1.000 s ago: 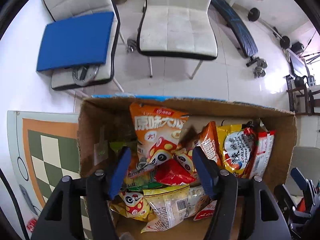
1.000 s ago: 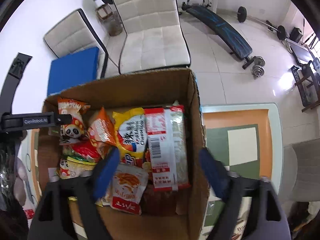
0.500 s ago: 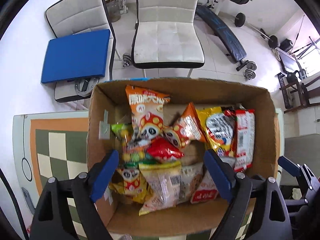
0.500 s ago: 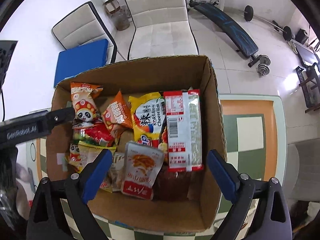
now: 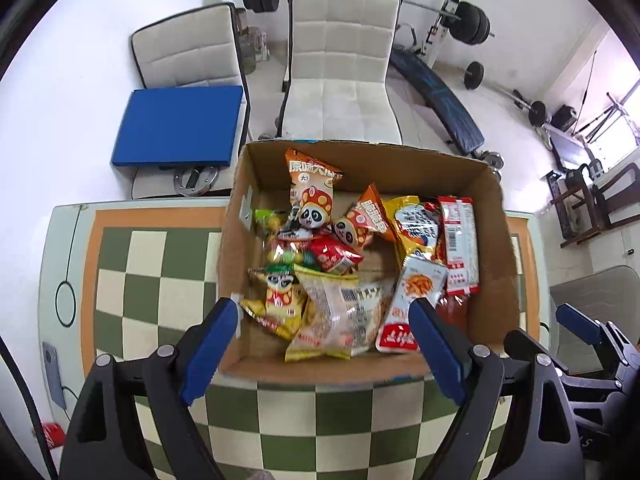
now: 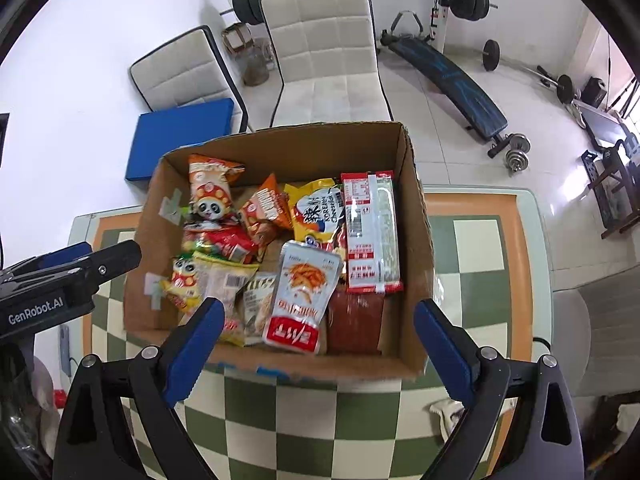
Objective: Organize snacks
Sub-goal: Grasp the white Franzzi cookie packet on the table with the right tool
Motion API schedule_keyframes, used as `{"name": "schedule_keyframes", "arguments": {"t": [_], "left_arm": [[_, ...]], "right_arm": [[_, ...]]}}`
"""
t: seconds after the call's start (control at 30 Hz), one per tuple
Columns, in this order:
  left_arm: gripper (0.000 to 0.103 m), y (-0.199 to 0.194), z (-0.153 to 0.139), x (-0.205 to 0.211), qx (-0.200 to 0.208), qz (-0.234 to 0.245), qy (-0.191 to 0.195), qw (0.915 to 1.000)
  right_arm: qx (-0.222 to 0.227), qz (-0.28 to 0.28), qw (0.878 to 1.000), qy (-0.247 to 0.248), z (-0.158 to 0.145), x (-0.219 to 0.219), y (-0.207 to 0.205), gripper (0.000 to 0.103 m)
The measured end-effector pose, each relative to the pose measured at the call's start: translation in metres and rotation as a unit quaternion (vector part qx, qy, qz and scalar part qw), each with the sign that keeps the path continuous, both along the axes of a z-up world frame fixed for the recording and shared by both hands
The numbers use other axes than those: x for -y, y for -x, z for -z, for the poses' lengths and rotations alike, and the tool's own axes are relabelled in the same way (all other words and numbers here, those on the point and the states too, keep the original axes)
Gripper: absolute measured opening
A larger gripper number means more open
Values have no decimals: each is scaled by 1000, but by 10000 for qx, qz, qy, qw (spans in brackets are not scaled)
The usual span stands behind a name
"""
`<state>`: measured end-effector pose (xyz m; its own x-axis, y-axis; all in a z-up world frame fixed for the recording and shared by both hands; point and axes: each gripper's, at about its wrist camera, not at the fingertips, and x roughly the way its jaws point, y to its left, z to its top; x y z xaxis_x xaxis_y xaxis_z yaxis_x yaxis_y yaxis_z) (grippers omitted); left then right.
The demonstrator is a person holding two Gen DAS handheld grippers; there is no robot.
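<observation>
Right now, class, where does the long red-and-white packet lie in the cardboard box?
In the right wrist view, the long red-and-white packet lies along the cardboard box's right wall, beside the yellow cheese-snack bag.

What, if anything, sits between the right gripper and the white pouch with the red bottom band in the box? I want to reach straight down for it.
Nothing visible. The right gripper hangs open above the cardboard box, and the white pouch lies on top of the other snacks, uncovered, near the box's front wall.
</observation>
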<state>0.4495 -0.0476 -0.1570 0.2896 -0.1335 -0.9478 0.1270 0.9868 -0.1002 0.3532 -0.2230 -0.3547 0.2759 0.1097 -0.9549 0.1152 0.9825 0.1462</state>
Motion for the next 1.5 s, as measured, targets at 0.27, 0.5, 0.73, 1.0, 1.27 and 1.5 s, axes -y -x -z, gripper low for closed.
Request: {"name": "schedule_keyframes", "arguments": {"t": [0.27, 0.5, 0.73, 1.0, 1.27, 1.5], "left_arm": [[88, 49, -30, -10, 338, -71, 4, 9994], [88, 86, -35, -6, 533, -175, 32, 9984], [97, 92, 9, 23, 140, -161, 59, 9998], [97, 86, 58, 65, -329, 43, -111, 9994], [97, 68, 70, 85, -334, 162, -272, 9989], [97, 60, 68, 93, -221, 246, -291, 9990]], "right_arm": [[219, 80, 9996, -135, -28, -7, 46, 98], [263, 265, 9979, -529, -38, -3, 83, 98], [-281, 1721, 9784, -1108, 7, 75, 128, 98], [-1324, 2958, 9408, -994, 107, 166, 156, 98], [-1940, 3347, 9164, -1024, 177, 198, 156, 96], [-2056, 3073, 9264, -720, 192, 200, 141, 73]]}}
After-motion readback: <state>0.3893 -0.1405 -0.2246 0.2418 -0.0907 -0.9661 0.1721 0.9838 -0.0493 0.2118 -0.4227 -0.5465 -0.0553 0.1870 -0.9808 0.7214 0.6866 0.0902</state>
